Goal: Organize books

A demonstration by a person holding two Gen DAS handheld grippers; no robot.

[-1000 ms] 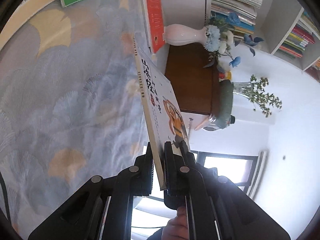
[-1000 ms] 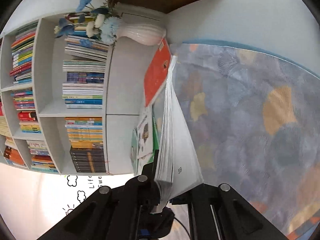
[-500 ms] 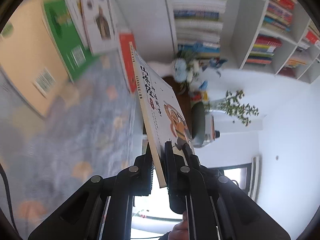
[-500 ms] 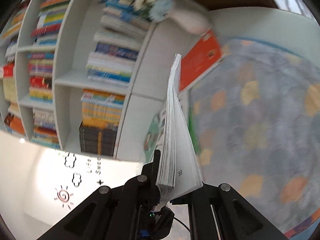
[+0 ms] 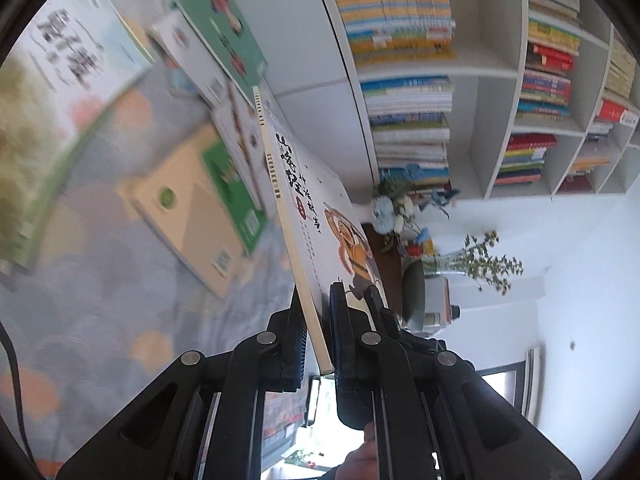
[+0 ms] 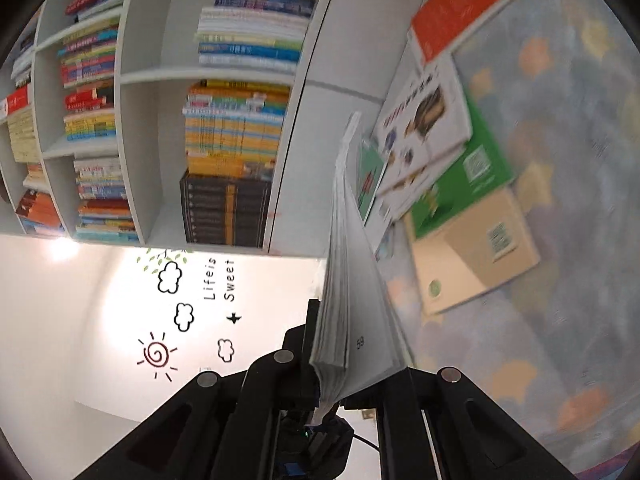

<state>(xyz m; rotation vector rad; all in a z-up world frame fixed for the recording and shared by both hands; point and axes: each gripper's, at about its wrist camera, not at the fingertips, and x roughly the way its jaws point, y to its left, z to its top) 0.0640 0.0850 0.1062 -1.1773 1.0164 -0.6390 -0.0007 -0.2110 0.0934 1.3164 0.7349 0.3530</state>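
Both grippers hold one white paperback with a cartoon figure on its cover (image 5: 320,200). My left gripper (image 5: 318,336) is shut on its spine end. My right gripper (image 6: 352,360) is shut on its page edge (image 6: 352,280), pages fanning a little. The book is held on edge above a patterned blue-grey carpet (image 5: 100,280). Loose books lie on the carpet: a beige and green one (image 5: 200,216), a green one (image 5: 224,36), a white picture book (image 6: 428,120) and an orange one (image 6: 460,8). A white bookshelf (image 6: 224,152) full of stacked books stands ahead.
A dark wooden cabinet (image 5: 388,264) beside the shelf carries a white vase with blue flowers (image 5: 396,208), a green pot and a glass vase with twigs (image 5: 480,260). A white wall with cloud and sun stickers (image 6: 172,320) lies beyond the shelf.
Both grippers have swung with the held book from the vase and cabinet side toward the loose books and shelf compartments. The grip on the book is unchanged.
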